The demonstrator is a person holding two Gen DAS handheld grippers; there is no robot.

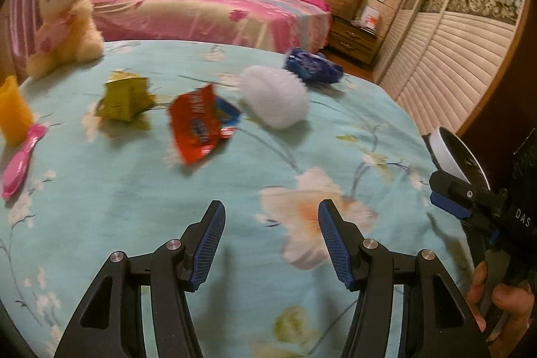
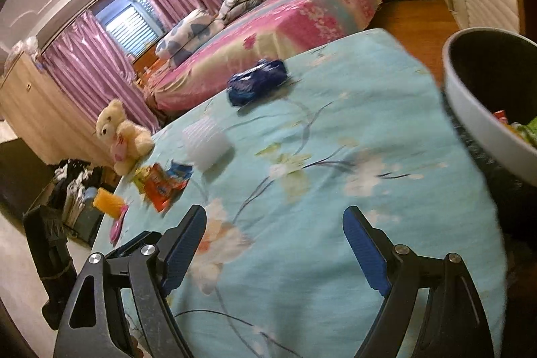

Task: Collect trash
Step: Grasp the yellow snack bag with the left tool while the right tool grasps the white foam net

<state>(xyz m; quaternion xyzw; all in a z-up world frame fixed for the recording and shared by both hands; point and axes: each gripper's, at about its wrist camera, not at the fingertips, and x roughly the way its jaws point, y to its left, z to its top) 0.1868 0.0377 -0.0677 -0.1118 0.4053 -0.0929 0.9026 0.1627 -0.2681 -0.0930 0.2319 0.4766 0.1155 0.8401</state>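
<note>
Trash scattered on a counter (image 1: 134,223) under a floral cloth, both tools released and empty.

Left tool (image 1: 272,244) and right tool (image 2: 275,244) hang with jaws apart over bare cloth at the near side. Orange wrapper (image 1: 198,126), green wrapper (image 1: 126,98), white foam piece (image 1: 273,99) and blue wrapper (image 1: 312,66) lie mid-counter to the far edge. Teddy bear (image 1: 65,19), yellow cup (image 1: 13,109) and pink brush (image 1: 21,161) crowd the left edge. A bin (image 2: 470,109) holding wrappers stands off the right edge.
</note>
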